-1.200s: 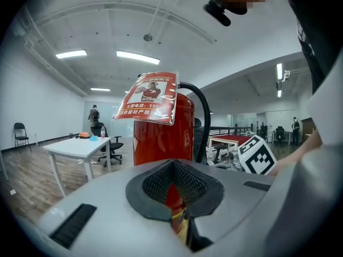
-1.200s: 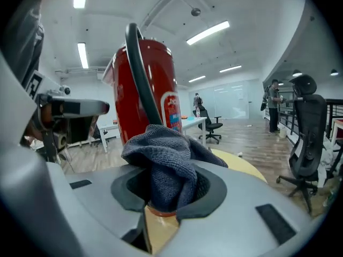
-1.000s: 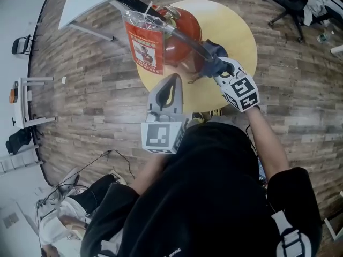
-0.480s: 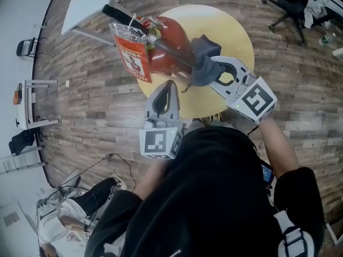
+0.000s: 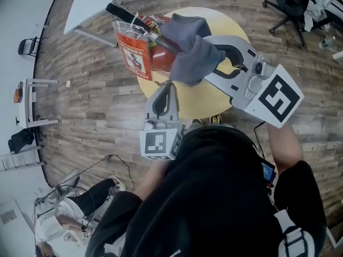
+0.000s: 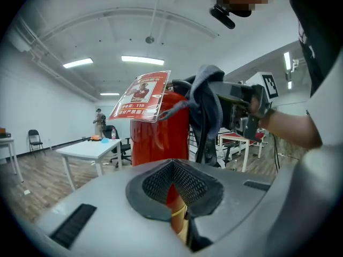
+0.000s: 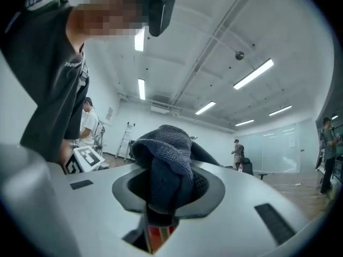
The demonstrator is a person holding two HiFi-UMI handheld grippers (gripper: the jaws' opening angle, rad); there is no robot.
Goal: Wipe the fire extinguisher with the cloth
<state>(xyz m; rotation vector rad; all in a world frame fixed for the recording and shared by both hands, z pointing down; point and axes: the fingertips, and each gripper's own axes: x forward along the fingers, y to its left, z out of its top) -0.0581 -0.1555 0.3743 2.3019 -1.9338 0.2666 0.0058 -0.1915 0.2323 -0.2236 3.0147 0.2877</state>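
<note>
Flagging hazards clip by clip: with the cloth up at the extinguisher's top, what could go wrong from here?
1. The fire extinguisher stands unheld on the round table, with the left gripper shut and apart from it. A sideways wipe up high might tip it.
2. The cloth in the right gripper hangs loose beside the tag, so it could snag there.

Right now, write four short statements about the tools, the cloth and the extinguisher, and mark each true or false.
The right tool grips the cloth. True.
The left tool holds the extinguisher. False: it is shut on nothing, short of it.
The extinguisher stands on a round table. True.
The cloth lies flat on the table. False: it is held up by the extinguisher's top.
</note>
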